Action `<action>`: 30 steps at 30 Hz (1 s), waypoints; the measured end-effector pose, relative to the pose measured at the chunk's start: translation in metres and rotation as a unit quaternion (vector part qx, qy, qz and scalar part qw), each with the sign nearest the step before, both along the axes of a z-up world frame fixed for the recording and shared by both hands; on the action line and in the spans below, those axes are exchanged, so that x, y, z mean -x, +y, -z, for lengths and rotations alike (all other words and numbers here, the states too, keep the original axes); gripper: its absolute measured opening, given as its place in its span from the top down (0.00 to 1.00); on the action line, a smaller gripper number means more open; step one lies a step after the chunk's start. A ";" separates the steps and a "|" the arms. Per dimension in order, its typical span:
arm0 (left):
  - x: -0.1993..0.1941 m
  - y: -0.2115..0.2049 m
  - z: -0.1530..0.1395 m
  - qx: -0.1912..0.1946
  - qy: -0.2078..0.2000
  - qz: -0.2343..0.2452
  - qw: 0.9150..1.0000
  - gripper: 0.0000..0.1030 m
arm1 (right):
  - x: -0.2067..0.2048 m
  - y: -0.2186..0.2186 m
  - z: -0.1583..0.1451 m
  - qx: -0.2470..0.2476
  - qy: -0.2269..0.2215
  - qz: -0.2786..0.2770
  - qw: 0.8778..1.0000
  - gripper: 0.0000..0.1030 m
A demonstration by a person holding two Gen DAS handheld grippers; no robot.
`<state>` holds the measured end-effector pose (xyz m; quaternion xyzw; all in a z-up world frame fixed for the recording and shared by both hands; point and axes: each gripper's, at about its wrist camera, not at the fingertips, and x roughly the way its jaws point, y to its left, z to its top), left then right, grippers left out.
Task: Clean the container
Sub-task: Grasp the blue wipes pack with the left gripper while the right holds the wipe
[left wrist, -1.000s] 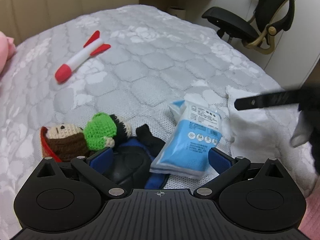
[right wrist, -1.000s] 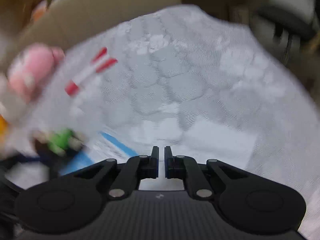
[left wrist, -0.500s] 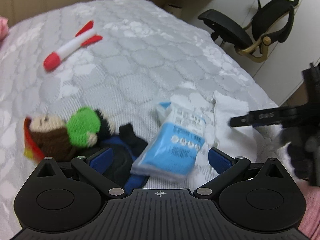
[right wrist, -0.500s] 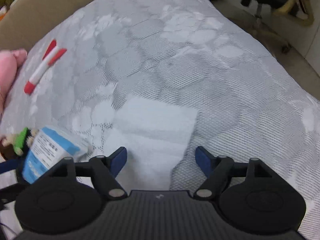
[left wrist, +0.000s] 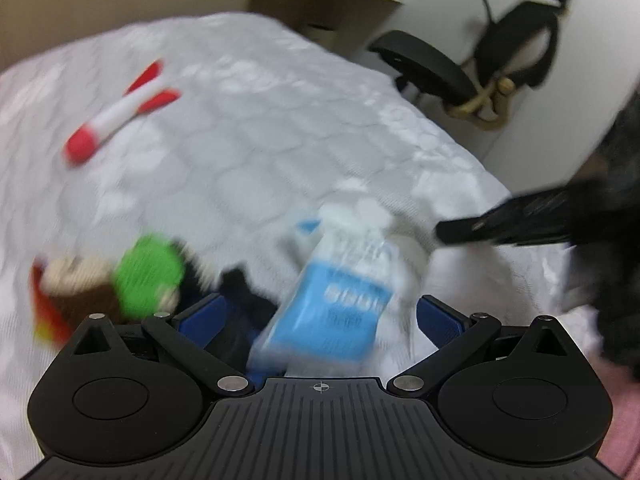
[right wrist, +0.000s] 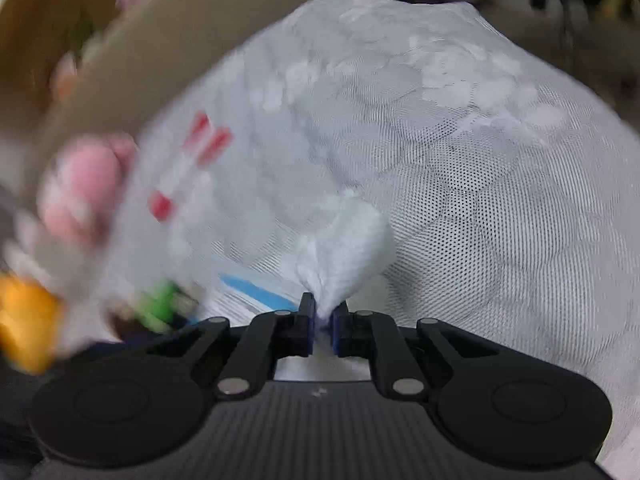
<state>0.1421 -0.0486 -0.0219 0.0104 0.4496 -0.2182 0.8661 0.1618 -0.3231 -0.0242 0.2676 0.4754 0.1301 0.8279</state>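
Bed [left wrist: 304, 128] with grey-white quilted cover fills both views; both frames motion-blurred. Black office chair [left wrist: 424, 68] on the floor past the bed's far right corner. Beige headboard or box wall [right wrist: 168, 52] along the far left; can't tell which.

On the bed, left wrist view: blue-and-white wipes pack [left wrist: 340, 304] near centre, tilted, lying between the left gripper [left wrist: 320, 320] fingers, which are spread wide, pads clear of it. Crocheted doll [left wrist: 104, 288], brown and green, near left, with dark blue-black fabric beside it running under the left finger. Red-and-white rocket toy [left wrist: 120, 116] far left, well apart from the rest. Pink plush [right wrist: 84, 188] at the left edge in the right wrist view, blurred.

White wipe [right wrist: 344, 244]: right gripper [right wrist: 322, 320] has just closed and is pinching its near end, fingers almost together, the sheet bunching up and fanning out beyond the tips. In the left wrist view that gripper comes in from the right, over white sheet material just right of the pack.

No container identifiable in either view.
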 end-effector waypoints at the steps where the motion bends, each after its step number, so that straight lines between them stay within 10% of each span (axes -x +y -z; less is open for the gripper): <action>1: -0.008 -0.010 0.003 -0.018 -0.006 0.013 1.000 0.00 | 0.003 -0.005 -0.007 -0.009 -0.007 0.011 1.000 0.91; 8: 0.002 -0.053 0.020 0.000 0.029 0.151 0.988 0.00 | 0.013 -0.002 -0.037 -0.019 -0.051 -0.010 0.998 0.90; 15: 0.039 -0.008 0.017 0.040 0.058 -0.020 0.997 0.00 | 0.023 0.065 -0.008 -0.017 -0.037 -0.112 0.993 0.87; 21: 0.046 0.009 0.047 0.118 0.166 -0.087 0.975 0.00 | 0.039 0.074 0.013 0.114 -0.045 -0.102 0.987 0.90; 30: 0.026 -0.005 0.059 0.209 0.202 -0.097 0.952 0.00 | 0.042 0.048 0.014 0.093 -0.036 -0.067 0.993 0.87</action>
